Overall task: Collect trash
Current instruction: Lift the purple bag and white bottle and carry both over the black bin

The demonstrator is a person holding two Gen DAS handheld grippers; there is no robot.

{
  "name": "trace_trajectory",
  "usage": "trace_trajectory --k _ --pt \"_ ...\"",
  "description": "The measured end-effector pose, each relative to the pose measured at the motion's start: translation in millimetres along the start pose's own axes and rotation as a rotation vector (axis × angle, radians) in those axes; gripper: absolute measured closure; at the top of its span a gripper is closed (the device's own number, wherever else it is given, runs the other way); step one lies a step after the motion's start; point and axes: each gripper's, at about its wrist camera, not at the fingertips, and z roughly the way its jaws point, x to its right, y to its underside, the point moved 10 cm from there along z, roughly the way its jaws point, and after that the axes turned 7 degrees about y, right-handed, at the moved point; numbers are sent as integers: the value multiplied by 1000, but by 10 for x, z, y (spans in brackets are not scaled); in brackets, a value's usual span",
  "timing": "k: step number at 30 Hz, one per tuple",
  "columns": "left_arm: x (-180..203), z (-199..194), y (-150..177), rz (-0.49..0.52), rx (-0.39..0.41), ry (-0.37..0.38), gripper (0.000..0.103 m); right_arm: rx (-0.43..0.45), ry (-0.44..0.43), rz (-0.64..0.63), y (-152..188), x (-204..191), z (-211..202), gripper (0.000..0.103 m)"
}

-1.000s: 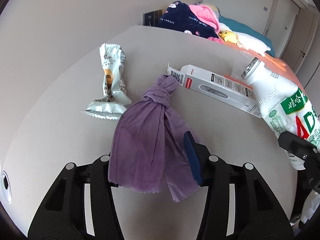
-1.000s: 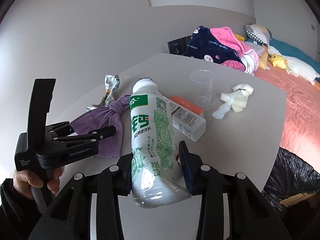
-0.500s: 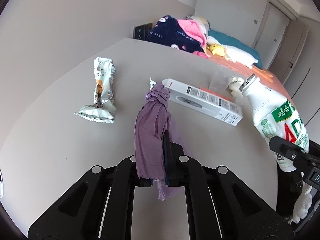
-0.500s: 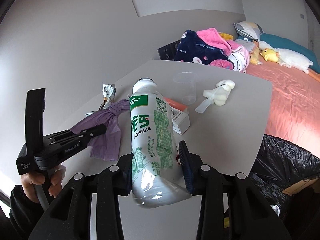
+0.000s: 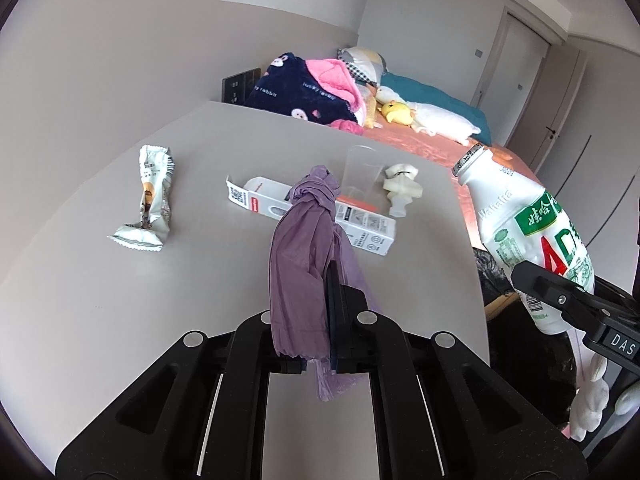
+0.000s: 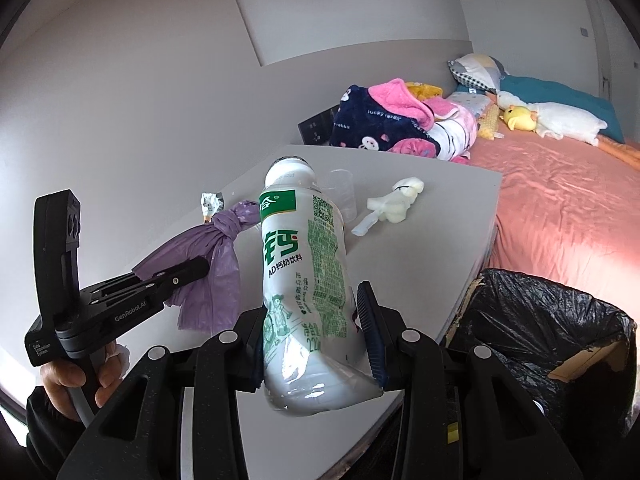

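My left gripper (image 5: 318, 312) is shut on a knotted purple plastic bag (image 5: 306, 256) and holds it above the grey table (image 5: 100, 300); the bag also shows in the right wrist view (image 6: 216, 256). My right gripper (image 6: 316, 332) is shut on a white milk-drink bottle (image 6: 304, 280) with green print, held above the table's right edge; the bottle also shows in the left wrist view (image 5: 528, 240). A black-lined trash bin (image 6: 540, 340) stands below the table at the right.
On the table lie a silver snack wrapper (image 5: 150, 200), a white carton box (image 5: 360, 232), a clear plastic cup (image 5: 362, 172) and a crumpled white glove (image 5: 402, 190). A bed (image 6: 560, 192) with clothes and plush toys lies beyond.
My left gripper has closed on the purple bag and lifted it off the table. Both grippers have risen and pulled back; the trash bin has come into the right wrist view.
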Motion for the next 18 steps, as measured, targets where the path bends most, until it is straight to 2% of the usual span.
trace_trajectory --k 18 --pt "997 108 16 90 -30 130 98 58 118 90 80 746 -588 63"
